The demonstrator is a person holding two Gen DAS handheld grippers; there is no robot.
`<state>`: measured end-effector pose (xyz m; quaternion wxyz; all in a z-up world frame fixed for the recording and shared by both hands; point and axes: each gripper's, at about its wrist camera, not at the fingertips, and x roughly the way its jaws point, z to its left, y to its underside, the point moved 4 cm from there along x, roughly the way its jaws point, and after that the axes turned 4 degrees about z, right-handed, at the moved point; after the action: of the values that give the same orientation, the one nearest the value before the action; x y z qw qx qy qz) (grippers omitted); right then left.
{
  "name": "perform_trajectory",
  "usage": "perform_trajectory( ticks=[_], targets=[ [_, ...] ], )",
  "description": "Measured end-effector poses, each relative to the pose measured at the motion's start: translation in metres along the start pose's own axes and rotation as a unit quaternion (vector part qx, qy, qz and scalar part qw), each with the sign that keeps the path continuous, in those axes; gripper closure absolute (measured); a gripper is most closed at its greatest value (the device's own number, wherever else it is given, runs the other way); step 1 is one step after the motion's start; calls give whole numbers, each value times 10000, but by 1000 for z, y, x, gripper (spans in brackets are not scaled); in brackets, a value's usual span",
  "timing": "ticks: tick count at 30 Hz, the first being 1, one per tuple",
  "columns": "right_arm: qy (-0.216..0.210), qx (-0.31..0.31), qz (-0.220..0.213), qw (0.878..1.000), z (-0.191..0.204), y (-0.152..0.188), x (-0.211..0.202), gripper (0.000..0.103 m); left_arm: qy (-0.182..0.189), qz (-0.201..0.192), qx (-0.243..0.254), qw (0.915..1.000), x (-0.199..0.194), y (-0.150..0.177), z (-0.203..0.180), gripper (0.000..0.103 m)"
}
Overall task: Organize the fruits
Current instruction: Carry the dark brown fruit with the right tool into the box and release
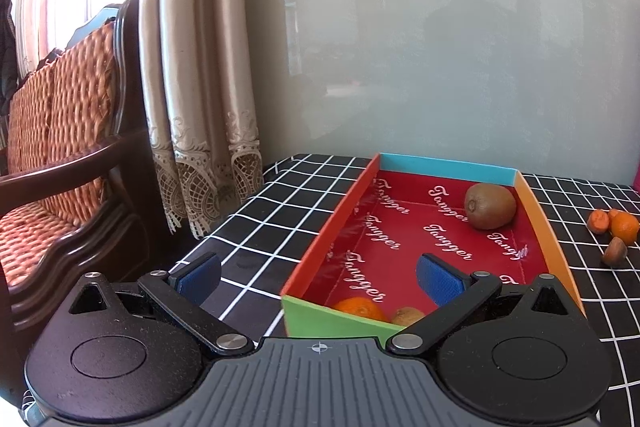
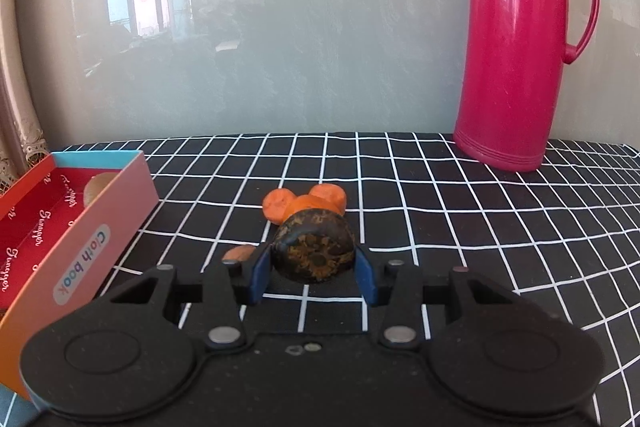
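A colourful cardboard box [image 1: 540,223] with a red printed floor sits on the checked tablecloth. It holds a kiwi [image 1: 490,206] at the far end, and an orange [image 1: 360,308] and a second kiwi [image 1: 407,315] at the near end. My left gripper [image 1: 318,277] is open and empty over the box's near left corner. My right gripper [image 2: 314,275] is shut on a dark, blackened round fruit [image 2: 314,251], just above the cloth. Behind it lie several small orange fruits [image 2: 316,205]. They also show in the left wrist view [image 1: 614,227]. The box appears at left in the right wrist view [image 2: 80,247].
A tall pink thermos [image 2: 520,39] stands at the back right of the table. A glossy wall runs behind the table. A curtain [image 1: 200,67] and a wooden sofa with woven cushions [image 1: 60,155] stand left of the table edge.
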<state>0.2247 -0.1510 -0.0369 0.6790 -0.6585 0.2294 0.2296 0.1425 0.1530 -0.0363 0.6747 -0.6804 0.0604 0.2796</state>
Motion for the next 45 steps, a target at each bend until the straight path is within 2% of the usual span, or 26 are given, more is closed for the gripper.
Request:
perform_trajectory(
  ticks=[12, 23, 30, 31, 32, 35, 36, 38, 41, 42, 43, 45],
  targets=[
    [-408, -257, -117, 9988, 51, -3, -10, 61, -312, -31, -178, 9993, -1, 4, 37, 0],
    [-1134, -861, -549, 9883, 139, 2, -29, 61, -515, -82, -413, 9978, -2, 8, 83, 0],
    [-1345, -1286, -362, 9819, 181, 18, -25, 59, -741, 36, -457, 9962, 4, 15, 109, 0],
    [-1293, -1314, -374, 9822, 182, 21, -27, 57, -767, 59, -476, 9959, 5, 15, 112, 0],
    [-1262, -1336, -409, 9821, 183, 22, -29, 49, -789, 90, -500, 9956, 6, 16, 115, 0],
    [-1235, -1337, -599, 9815, 182, 22, -37, 34, -782, 97, -599, 9951, 6, 16, 119, 0],
    [-1211, -1346, -660, 9813, 180, 22, -40, 32, -767, 91, -615, 9951, 6, 16, 119, 0],
    [-1001, -1315, -806, 9829, 173, 20, -44, 19, -719, 60, -615, 9955, 4, 14, 114, 0],
    [-738, -1115, -1010, 9859, 155, 15, -46, 12, -602, -26, -564, 9966, 1, 11, 101, 0],
    [-596, -996, -1061, 9876, 145, 12, -46, 9, -550, -42, -542, 9970, 0, 10, 96, 0],
    [-377, -866, -1124, 9892, 134, 9, -47, 0, -516, -65, -529, 9972, -1, 8, 90, 0],
    [145, -670, -1062, 9920, 111, 4, -43, 0, -419, -99, -501, 9978, -3, 6, 79, 0]
  ],
)
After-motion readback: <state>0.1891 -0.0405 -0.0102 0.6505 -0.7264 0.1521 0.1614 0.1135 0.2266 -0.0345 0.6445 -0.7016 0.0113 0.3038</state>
